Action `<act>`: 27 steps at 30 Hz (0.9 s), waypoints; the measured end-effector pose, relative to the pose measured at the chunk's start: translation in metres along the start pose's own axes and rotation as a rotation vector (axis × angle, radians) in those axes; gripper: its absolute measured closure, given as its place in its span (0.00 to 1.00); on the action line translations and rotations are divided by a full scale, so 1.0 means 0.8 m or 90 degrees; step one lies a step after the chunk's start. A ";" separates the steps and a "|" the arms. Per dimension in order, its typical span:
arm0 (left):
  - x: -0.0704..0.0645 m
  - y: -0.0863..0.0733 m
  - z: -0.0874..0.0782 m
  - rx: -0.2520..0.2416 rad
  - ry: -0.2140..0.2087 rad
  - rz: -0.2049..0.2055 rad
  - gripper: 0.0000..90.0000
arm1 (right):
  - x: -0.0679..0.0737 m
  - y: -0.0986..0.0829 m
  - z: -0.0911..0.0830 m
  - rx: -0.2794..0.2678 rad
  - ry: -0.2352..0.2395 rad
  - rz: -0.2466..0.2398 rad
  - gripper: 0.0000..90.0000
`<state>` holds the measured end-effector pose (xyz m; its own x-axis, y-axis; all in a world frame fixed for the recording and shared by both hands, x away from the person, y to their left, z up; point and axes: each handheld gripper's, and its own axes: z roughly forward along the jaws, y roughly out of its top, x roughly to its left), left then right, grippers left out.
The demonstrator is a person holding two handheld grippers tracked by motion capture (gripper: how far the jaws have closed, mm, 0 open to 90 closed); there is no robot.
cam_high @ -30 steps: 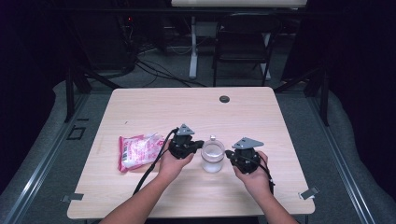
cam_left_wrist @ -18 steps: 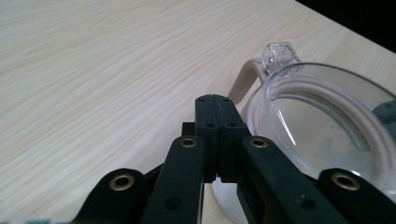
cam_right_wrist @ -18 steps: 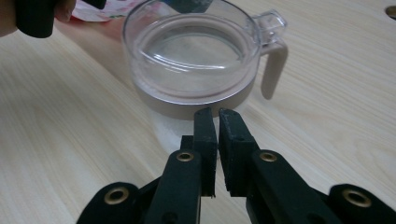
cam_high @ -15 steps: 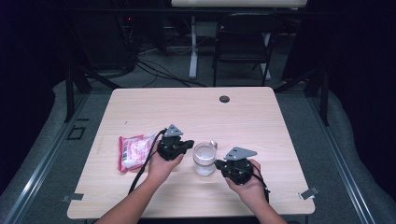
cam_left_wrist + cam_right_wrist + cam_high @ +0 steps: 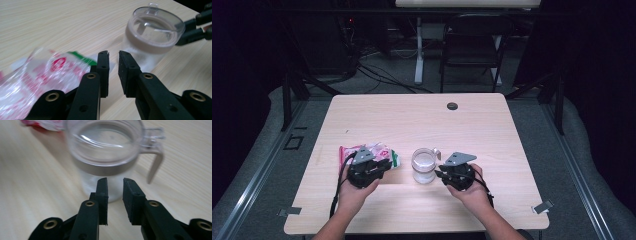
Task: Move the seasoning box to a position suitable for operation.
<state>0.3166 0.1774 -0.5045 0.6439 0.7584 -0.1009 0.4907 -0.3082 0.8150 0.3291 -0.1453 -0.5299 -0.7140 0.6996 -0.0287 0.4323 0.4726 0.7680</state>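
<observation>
A clear lidded jar with a side handle stands on the wooden table between my two grippers. A crinkled pink, red and green plastic packet lies flat to its left. My left gripper hovers over the packet's right end; in the left gripper view its jaws are slightly apart and hold nothing, with the packet at left and the jar ahead. My right gripper sits just right of the jar, its jaws open close to the jar's wall.
A small dark round cap lies near the table's far edge. A folding chair and cables stand on the floor beyond. My right gripper's jaws show past the jar in the left gripper view.
My left gripper has drawn back leftward from the jar to over the packet. The right gripper has shifted left, closer to the jar, which stands a little farther left.
</observation>
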 end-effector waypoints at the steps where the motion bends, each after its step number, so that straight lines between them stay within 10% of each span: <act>1: 0.003 -0.005 -0.006 -0.003 0.005 -0.007 0.85 | -0.005 0.000 0.002 0.002 -0.004 0.003 0.79; 11: 0.033 -0.044 -0.051 -0.055 0.044 -0.103 0.78 | -0.050 -0.003 0.058 0.030 -0.010 0.057 0.70; 27: 0.030 -0.073 -0.058 -0.032 0.090 -0.110 0.63 | -0.054 0.007 0.085 0.022 -0.012 0.070 0.92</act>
<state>0.2758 0.2404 -0.5280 0.4618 0.8718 -0.1632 0.5542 -0.1400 0.8205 0.3999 -0.1367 -0.5681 -0.6512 0.7577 0.0426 0.5268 0.4109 0.7441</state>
